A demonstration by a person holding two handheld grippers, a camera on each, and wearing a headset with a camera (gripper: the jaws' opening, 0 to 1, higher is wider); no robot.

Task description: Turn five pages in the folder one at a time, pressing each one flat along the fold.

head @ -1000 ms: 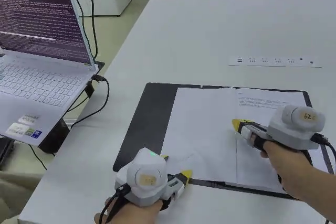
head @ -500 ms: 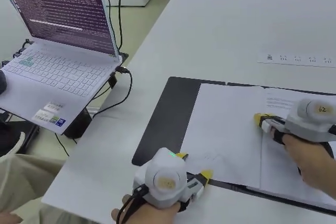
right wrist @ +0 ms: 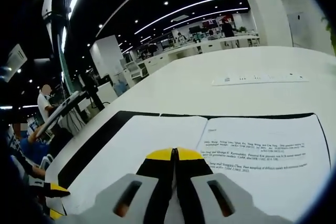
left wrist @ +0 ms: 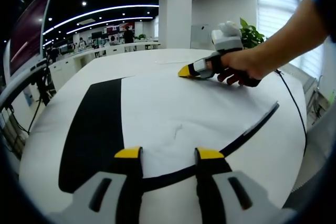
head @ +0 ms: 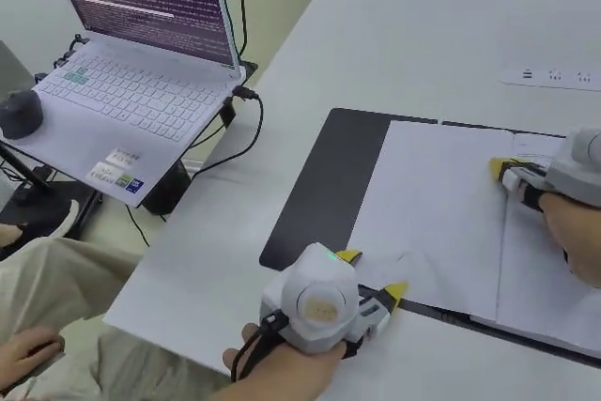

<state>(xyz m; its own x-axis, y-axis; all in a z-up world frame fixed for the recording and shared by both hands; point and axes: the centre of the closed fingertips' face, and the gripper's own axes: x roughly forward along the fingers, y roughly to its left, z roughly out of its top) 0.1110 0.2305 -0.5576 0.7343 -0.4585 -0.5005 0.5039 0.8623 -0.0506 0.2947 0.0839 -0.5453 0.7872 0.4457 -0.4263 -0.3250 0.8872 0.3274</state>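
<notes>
I have the folder [head: 319, 185] lying open on the white table [head: 423, 25], across the lower right of the head view. Its black cover shows as a wide band along its left side. A blank white page [head: 432, 204] lies over the cover. Past the fold, the printed page [right wrist: 262, 145] runs off towards the right edge of the frame.

My left gripper [head: 373, 274] sits at the bottom centre of the head view, at the near edge of the folder. Its jaws stand wide apart with nothing between them. In the left gripper view the two yellow tips straddle the folder's dark near edge, and a small crinkle [left wrist: 177, 129] marks the blank page just ahead of them.

My right gripper [head: 502, 169] comes in from the right edge of the head view, its yellow tip pointing left at the fold in the upper part of the folder. In the right gripper view its jaws are pressed tight together with nothing gripped that I can see, the tips low against the paper at the fold. I cannot tell for sure whether they touch it.

A laptop [head: 141, 91] stands open in the upper left of the head view, its screen full of text. A white power strip [head: 554, 75] lies on the table at the upper right, well apart from the folder.
</notes>
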